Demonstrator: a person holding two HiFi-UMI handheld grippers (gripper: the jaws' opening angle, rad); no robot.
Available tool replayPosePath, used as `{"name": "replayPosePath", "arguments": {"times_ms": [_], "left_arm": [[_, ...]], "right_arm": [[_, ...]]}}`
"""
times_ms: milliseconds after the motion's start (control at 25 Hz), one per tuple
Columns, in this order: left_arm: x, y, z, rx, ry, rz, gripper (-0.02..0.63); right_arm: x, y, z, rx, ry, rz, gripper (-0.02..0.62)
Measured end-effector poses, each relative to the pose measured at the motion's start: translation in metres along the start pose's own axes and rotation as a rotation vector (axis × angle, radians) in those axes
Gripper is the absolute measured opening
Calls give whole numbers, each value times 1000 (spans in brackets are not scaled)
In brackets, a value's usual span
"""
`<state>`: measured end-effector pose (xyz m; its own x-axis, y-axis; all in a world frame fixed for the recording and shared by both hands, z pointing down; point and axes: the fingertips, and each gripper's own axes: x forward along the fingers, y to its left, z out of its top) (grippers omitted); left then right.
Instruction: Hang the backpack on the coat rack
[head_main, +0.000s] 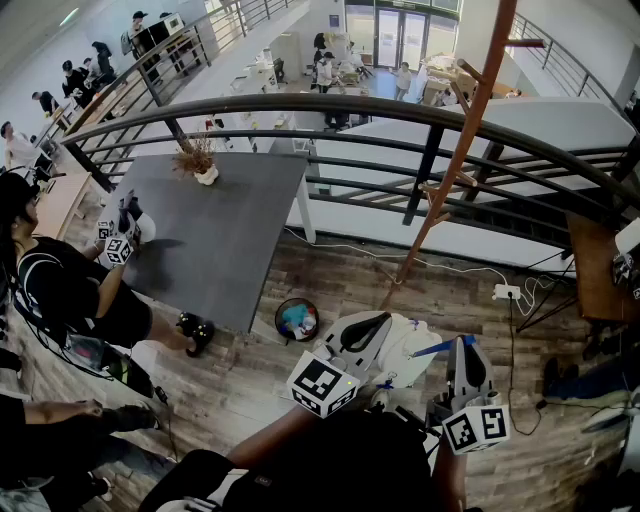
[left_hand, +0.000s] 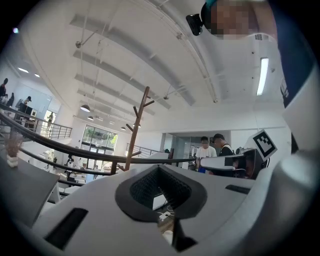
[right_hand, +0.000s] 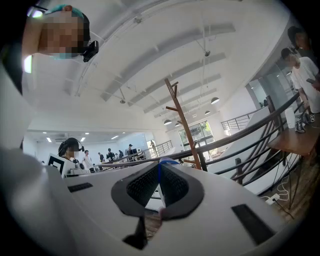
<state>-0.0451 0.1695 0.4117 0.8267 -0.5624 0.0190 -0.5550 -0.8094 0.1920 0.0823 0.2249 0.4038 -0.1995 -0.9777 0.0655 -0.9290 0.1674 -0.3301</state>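
Note:
In the head view the white backpack (head_main: 405, 352) hangs between my two grippers, low and in front of me. My left gripper (head_main: 381, 322) is shut at the backpack's upper left edge; the pinched part is hidden. In the left gripper view its pads (left_hand: 145, 187) meet at the tip with only floor showing below. My right gripper (head_main: 467, 342) is shut on the backpack's blue strap (head_main: 438, 348), which shows as a blue line between its pads (right_hand: 172, 185). The wooden coat rack (head_main: 455, 160) stands beyond, by the railing, apart from the backpack. It also rises ahead as the coat rack (left_hand: 136, 130) and coat rack (right_hand: 184, 122).
A curved dark railing (head_main: 330, 105) runs behind the rack. A grey table (head_main: 220, 220) with a small plant stands to the left, a round bin (head_main: 296, 318) beside it. A seated person (head_main: 60, 290) is at far left. A power strip (head_main: 505, 292) and cables lie right.

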Motion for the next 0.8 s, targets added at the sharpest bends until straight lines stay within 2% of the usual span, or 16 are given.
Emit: {"name": "replayPosePath", "arguments": {"times_ms": [800], "left_arm": [[11, -9, -3, 5, 12, -7, 6]], "right_arm": [[-2, -12, 1, 16, 4, 27, 20]]}}
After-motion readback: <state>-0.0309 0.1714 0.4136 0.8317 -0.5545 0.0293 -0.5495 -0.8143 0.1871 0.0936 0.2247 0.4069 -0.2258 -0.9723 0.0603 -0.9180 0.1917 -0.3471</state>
